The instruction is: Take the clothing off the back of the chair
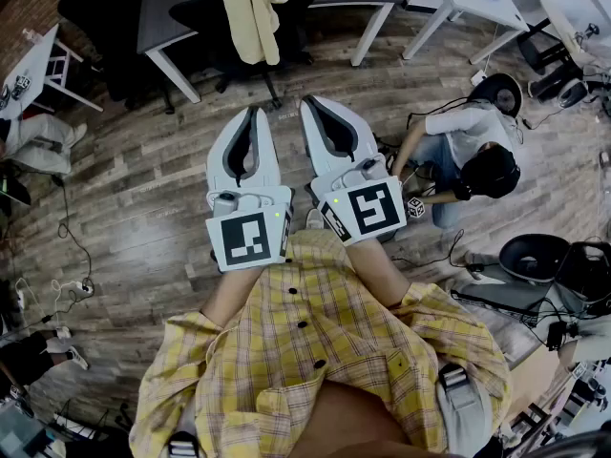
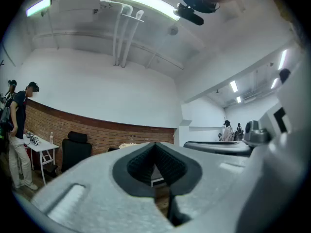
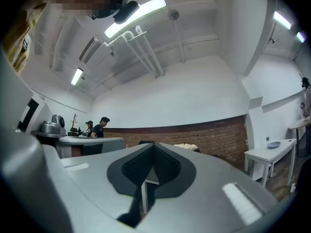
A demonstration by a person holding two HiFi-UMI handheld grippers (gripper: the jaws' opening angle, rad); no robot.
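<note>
Left claw (image 2: 155, 148) is sitting clenched, pads meeting, nothing between them. Right claw (image 3: 154, 148) is reading the same: jaws together at the tip, empty. Both are being held side by side, close to the wearer's yellow checked shirt (image 1: 325, 351), tips pointing roughly level toward the chair. Likely a ready pose, with the approach not yet started. Neither claw is touching anything.

The task item, a pale yellow cloth garment (image 1: 251, 8), is hanging draped over the back of the black office chair (image 1: 269, 72), well apart from both claws, with bare brown wooden plank floor (image 1: 143, 160) lying between. It is probably staying put by its own weight, folded across the backrest top. The chair is standing tucked against a dark-topped table with white legs (image 1: 164, 27).

Hard to make out:
- The garment is covering the backrest, so how it is hooked or folded there is not showing.
- The frame's top edge is cutting off the garment's upper part.
- Garment type and sleeves are unclear.
- Claw bodies are filling the lower half of both gripper views, and the garment is showing there only as a tiny pale lump.

A person in a white top (image 1: 468, 156) is crouching on the floor at the right, away from the chair.
</note>
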